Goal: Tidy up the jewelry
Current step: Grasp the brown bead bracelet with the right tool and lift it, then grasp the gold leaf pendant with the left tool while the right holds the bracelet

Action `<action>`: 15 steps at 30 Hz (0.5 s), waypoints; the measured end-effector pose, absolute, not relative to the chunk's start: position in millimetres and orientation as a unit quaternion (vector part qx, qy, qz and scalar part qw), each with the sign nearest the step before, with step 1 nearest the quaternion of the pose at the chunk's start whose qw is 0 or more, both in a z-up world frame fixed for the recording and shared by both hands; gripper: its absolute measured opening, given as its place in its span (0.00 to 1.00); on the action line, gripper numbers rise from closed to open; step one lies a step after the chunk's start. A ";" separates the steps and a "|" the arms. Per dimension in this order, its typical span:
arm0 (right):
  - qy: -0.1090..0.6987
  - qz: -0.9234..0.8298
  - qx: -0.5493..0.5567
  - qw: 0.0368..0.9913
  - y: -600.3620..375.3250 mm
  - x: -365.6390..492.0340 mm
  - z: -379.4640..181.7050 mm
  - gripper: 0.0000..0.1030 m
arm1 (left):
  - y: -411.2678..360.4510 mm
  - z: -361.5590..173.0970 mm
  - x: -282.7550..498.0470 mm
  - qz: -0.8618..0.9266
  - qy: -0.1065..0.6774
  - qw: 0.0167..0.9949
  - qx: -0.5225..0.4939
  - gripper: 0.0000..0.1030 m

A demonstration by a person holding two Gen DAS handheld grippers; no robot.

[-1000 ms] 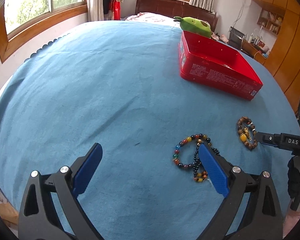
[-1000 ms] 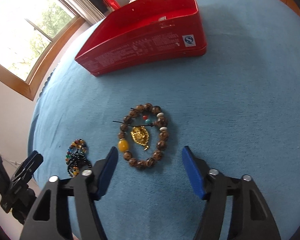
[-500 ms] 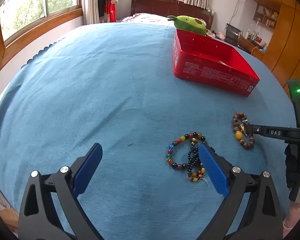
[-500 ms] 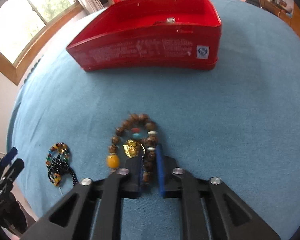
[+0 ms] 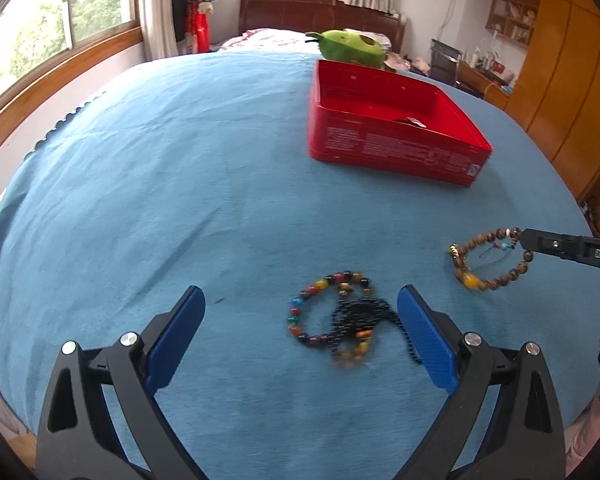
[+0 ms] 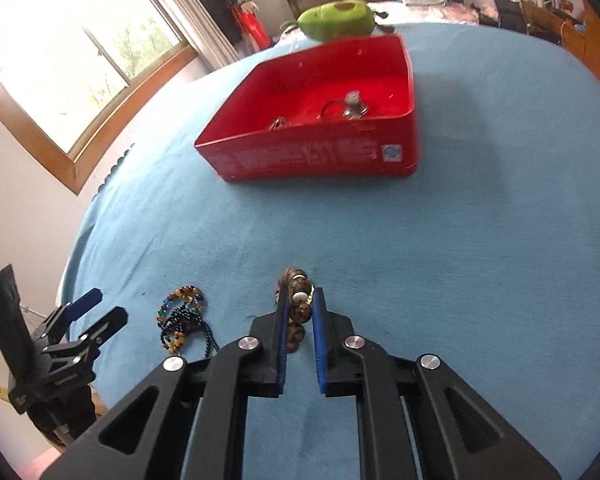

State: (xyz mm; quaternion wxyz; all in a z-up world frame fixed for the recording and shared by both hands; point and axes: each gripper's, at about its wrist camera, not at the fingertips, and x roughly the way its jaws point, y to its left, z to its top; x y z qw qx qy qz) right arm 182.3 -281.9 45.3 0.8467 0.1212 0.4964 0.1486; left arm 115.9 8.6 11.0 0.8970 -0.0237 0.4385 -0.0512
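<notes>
My right gripper (image 6: 300,300) is shut on a brown wooden bead bracelet (image 6: 296,308) and holds it lifted above the blue cloth. In the left wrist view the bracelet (image 5: 488,256) hangs from the right gripper (image 5: 522,238) at the right. My left gripper (image 5: 300,320) is open and empty, just behind a tangle of a multicoloured bead bracelet (image 5: 324,304) and a black bead strand (image 5: 360,316). This tangle also shows in the right wrist view (image 6: 182,316). A red box (image 6: 320,156) with a few metal pieces inside stands ahead.
The table is covered by a blue cloth (image 5: 180,200). A green plush toy (image 5: 348,48) lies behind the red box (image 5: 396,152). A window and wall are to the left, wooden cabinets to the right.
My right gripper closed on the brown bracelet and lifted it off the cloth. My left gripper drew back a little from the coloured beads.
</notes>
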 end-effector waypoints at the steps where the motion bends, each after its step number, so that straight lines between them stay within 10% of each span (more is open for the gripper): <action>1: 0.496 0.145 0.121 0.847 -284.7 179.4 44.7 0.11 | 2.8 11.5 117.6 -0.056 0.439 0.897 -0.018 0.93; 15: 0.521 0.086 0.147 0.836 -342.4 164.6 8.3 0.11 | -87.9 -11.7 181.9 -0.134 0.513 0.848 0.000 0.90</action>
